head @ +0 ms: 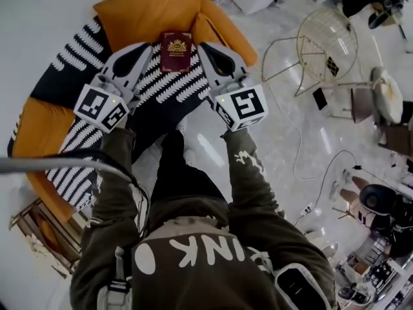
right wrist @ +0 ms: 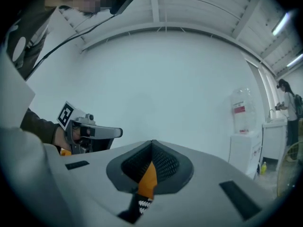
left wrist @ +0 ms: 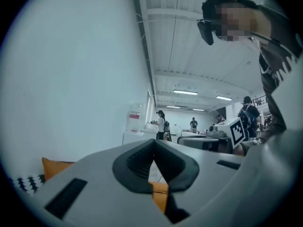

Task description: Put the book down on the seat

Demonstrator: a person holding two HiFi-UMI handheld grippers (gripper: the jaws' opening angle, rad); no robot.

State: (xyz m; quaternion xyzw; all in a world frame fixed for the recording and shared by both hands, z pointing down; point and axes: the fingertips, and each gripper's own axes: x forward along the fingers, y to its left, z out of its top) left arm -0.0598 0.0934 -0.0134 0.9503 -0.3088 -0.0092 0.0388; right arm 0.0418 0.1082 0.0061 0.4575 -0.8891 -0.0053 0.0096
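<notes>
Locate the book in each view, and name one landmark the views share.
Head view: book at top centre, just below the orange cushion.
Left gripper view: not in it.
Right gripper view: not in it.
Shared landmark: the orange cushion, which shows low left in the left gripper view and in the notch under the jaw tips in the right gripper view.

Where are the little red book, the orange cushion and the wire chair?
red book [head: 175, 51], head view, middle of its cover.
orange cushion [head: 151, 11], head view, its upper face.
wire chair [head: 328, 41], head view, its mesh back.
</notes>
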